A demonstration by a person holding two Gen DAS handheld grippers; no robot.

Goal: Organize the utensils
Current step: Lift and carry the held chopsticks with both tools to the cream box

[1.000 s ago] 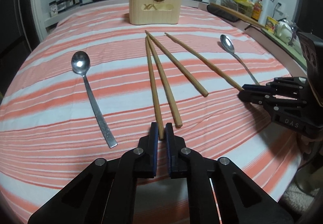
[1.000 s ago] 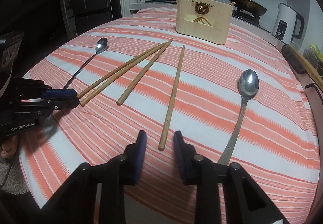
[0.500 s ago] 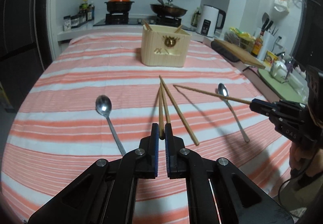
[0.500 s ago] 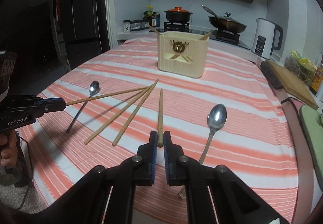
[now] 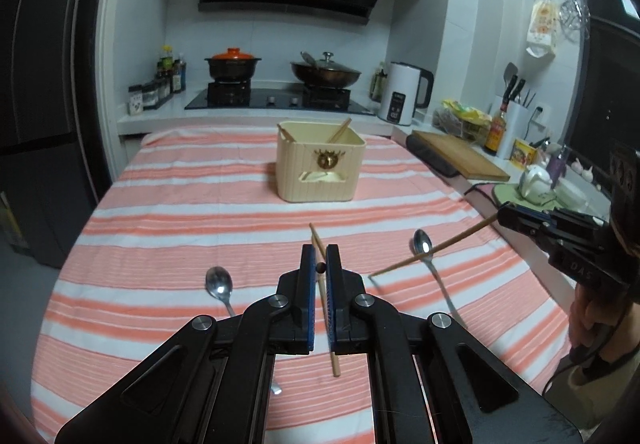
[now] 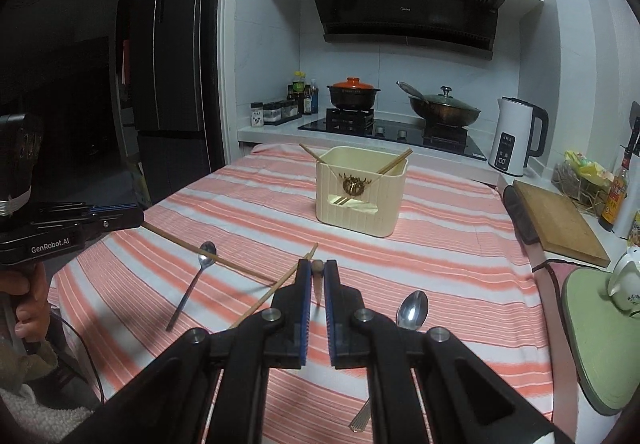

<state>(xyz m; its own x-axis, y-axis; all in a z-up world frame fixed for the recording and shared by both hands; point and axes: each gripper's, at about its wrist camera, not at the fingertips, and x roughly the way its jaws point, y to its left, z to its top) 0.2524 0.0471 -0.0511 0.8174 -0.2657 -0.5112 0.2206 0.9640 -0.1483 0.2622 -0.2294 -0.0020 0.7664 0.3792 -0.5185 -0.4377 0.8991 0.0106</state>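
- The left gripper is seen clamped narrowly on one wooden chopstick, gripped at its end; the stick is held above the cloth and slopes down toward the middle of the table
- The right gripper is likewise closed on a second chopstick, gripped at its end, with the far tip slanting down over the cloth and crossing in front of one spoon's bowl
- One loose chopstick is seen lying on the striped tablecloth, between the two grippers; whether another lies close against it cannot be told, as the fingers cover that spot
- Two metal spoons are counted flat on the cloth: the left spoon and the right spoon, well apart, one on each side of the loose chopstick
- One cream utensil holder is stood upright further back on the table, apart from the spoons
- Two chopsticks are already leaned inside the holder, one tip showing at its left rim and one tip at its right rim
- In total five chopsticks are made out: two held, one on the cloth, two in the holder
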